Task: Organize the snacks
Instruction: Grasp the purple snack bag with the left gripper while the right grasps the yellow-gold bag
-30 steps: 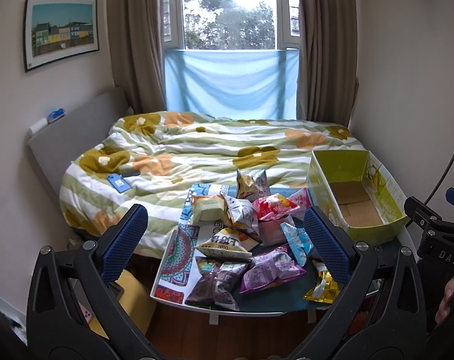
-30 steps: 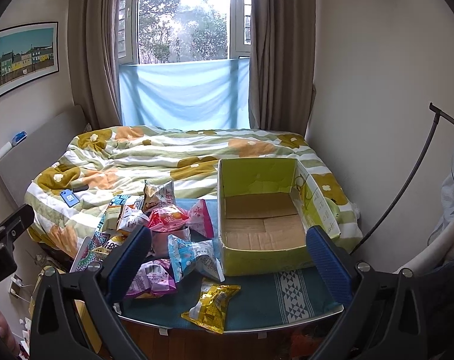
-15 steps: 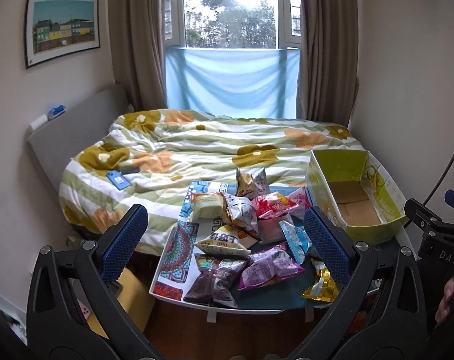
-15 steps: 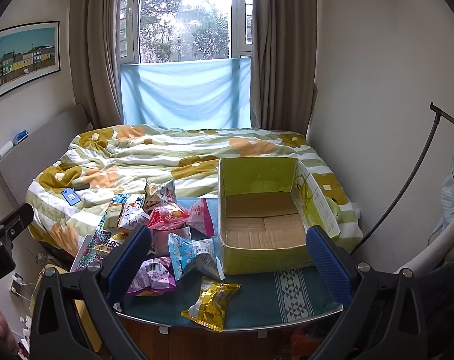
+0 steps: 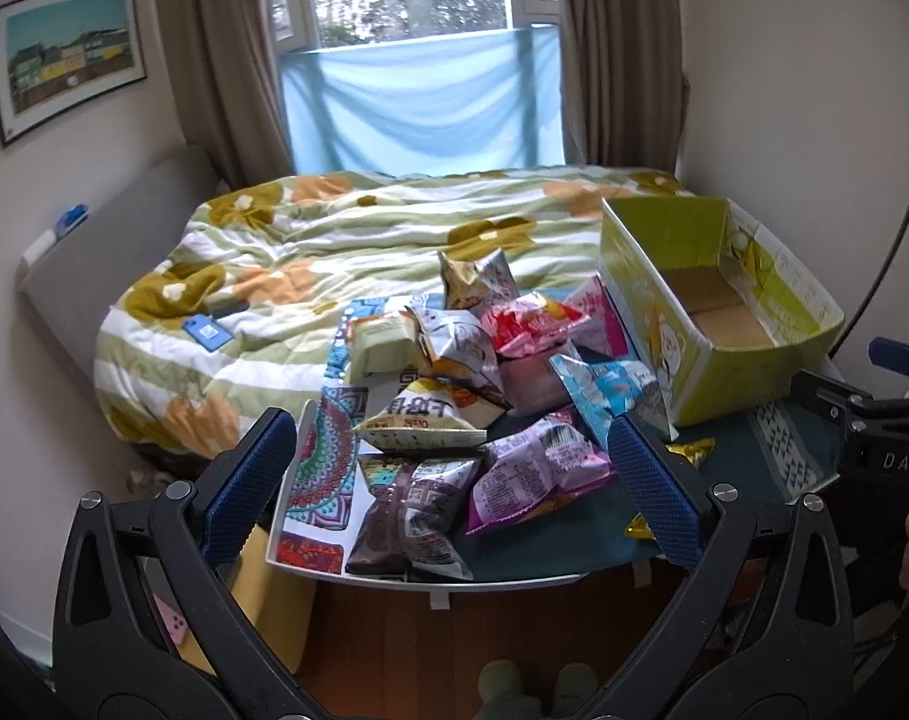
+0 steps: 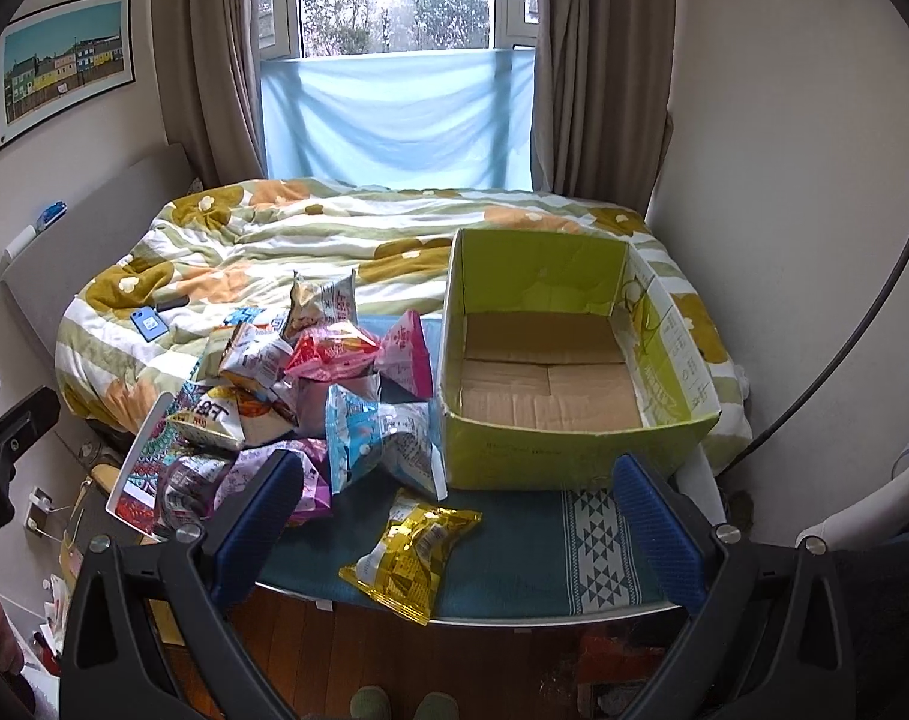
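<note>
A heap of several snack bags covers the left half of a low table (image 6: 532, 564): a brown bag (image 5: 409, 516), a purple bag (image 5: 538, 471), a light blue bag (image 6: 379, 441), a red bag (image 6: 331, 354), with a gold bag (image 6: 412, 546) lying apart near the front edge. An empty green cardboard box (image 6: 565, 450) stands on the table's right half. My left gripper (image 5: 451, 480) hangs open in front of the brown and purple bags, holding nothing. My right gripper (image 6: 454, 522) is open and empty above the gold bag, short of the box.
A bed with a flowered quilt (image 6: 334, 240) lies right behind the table, a blue phone (image 6: 149, 324) on it. A window with curtains stands at the back. Wooden floor (image 6: 454, 654) and the person's slippers (image 6: 397, 705) show below. A black stand pole (image 6: 874, 312) leans at right.
Both grippers have moved forward and a little lower toward the table; the snacks and box look larger. Nothing on the table has shifted, and both grippers stay open.
</note>
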Motion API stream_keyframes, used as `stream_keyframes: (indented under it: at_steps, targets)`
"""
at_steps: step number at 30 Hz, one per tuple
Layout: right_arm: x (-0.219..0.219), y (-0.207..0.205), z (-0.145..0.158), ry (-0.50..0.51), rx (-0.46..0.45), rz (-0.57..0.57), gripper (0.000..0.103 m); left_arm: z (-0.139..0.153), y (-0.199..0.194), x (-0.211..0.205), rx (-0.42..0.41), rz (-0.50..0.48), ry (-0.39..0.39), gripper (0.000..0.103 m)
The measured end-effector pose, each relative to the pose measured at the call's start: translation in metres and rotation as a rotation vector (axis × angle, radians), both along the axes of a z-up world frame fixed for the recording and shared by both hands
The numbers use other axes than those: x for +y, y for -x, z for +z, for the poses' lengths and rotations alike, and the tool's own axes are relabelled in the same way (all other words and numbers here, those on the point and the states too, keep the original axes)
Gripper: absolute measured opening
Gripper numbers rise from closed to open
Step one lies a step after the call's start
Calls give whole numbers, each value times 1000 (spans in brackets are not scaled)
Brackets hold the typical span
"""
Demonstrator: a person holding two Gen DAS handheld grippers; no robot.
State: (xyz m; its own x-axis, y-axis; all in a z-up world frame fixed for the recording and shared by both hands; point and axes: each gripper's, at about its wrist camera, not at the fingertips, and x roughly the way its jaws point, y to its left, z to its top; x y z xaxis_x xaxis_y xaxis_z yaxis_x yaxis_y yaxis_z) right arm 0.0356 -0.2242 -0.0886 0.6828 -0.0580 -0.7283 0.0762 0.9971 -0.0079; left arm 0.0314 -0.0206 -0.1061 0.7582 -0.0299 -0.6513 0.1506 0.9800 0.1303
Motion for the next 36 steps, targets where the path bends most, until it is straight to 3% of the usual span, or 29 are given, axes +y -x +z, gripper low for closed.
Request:
stream_keyframes:
  at_steps: [5, 12, 18, 22, 29, 34, 36]
  targets:
    - [-10, -15, -40, -41, 100, -42, 103, -44, -25, -26, 93, -174, -95, 103]
    - [-14, -34, -86, -72, 222, -112, 103, -100, -52, -60, 159, -414, -248, 103]
    - [-9, -49, -119, -112, 317, -157, 103, -141, -69, -83, 210, -551, -349, 103]
    - [-10, -55, -139, -144, 377, -188, 102, -163, -79, -88, 257, -599, -377, 99]
    - [-12, -67, -164, -192, 448, -216, 88, -187, -93, -87, 318, -629, -416, 78]
    - [-10, -72, -175, -232, 475, -219, 86, -187, -103, -84, 355, -625, -372, 69]
    - [-9, -75, -178, -267, 479, -210, 80, -186, -106, -83, 360, -623, -362, 67]
